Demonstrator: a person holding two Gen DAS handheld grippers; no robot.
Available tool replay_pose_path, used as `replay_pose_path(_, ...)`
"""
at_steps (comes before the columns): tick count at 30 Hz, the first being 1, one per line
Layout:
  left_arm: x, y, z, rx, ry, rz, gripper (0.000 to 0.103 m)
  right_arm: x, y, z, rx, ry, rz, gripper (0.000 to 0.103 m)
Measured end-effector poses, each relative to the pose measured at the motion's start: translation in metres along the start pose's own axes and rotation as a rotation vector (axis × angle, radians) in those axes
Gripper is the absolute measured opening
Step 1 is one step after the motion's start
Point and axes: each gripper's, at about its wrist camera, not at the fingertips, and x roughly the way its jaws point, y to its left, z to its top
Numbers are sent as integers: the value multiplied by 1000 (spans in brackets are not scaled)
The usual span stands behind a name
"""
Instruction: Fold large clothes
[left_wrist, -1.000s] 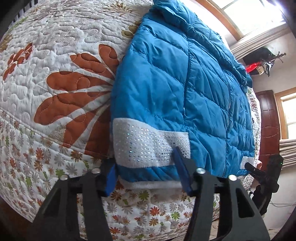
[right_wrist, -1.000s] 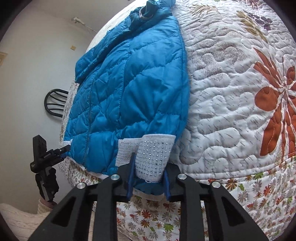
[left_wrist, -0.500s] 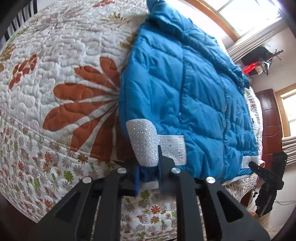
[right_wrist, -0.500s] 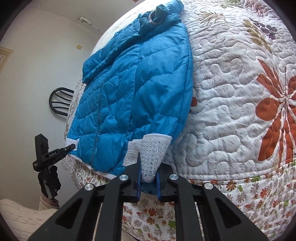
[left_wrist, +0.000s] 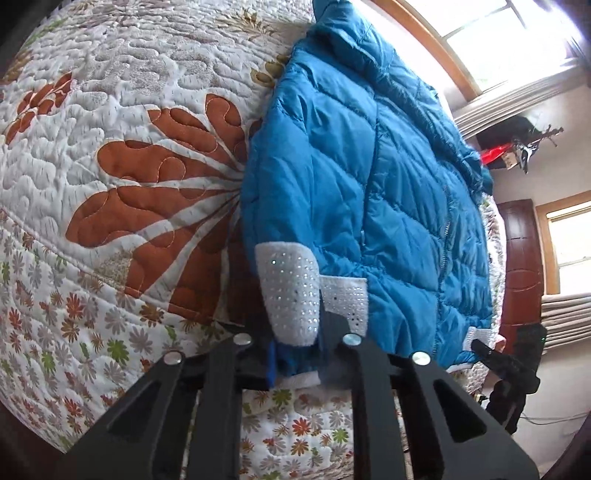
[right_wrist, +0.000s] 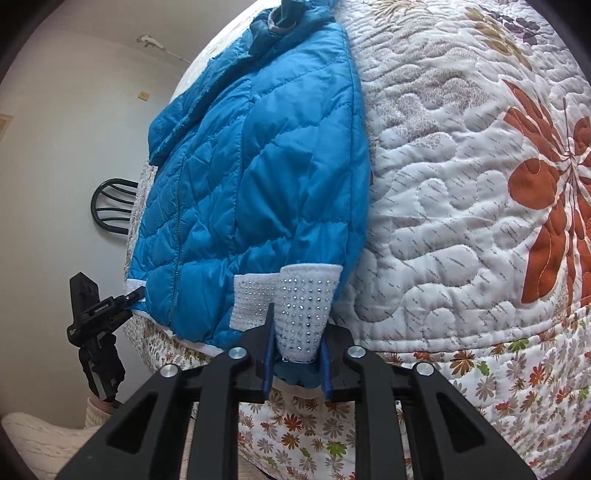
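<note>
I have the puffy blue quilted jacket (left_wrist: 369, 177) lying flat on the bed, on the white quilted bedspread with orange flower shapes (left_wrist: 122, 155), its hem at the near edge. My left gripper (left_wrist: 295, 354) is clenched on the jacket's white rhinestone-studded cuff (left_wrist: 291, 295) together with the blue hem beneath it. My right gripper (right_wrist: 297, 363) has the other white studded cuff (right_wrist: 304, 314) and hem pinched between its blue pads; its jaws are easing open slightly, yet the fabric remains pressed. From each side I see the other gripper at the jacket's far hem corner.
</note>
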Motion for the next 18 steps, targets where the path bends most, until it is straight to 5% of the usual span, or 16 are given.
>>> replay_pose_path(6, -22, -14, -10, 63, -48, -9, 9, -25, 5, -11, -31, -36, 58, 10)
replay_pose_path(13, -20, -9, -32, 88, 15, 17, 9, -28, -3, -26, -1, 6, 14, 10)
replay_pose_path(18, -52, -25, -5, 51, -67, -153, 9, -67, 15, 2, -23, -80, 126, 10)
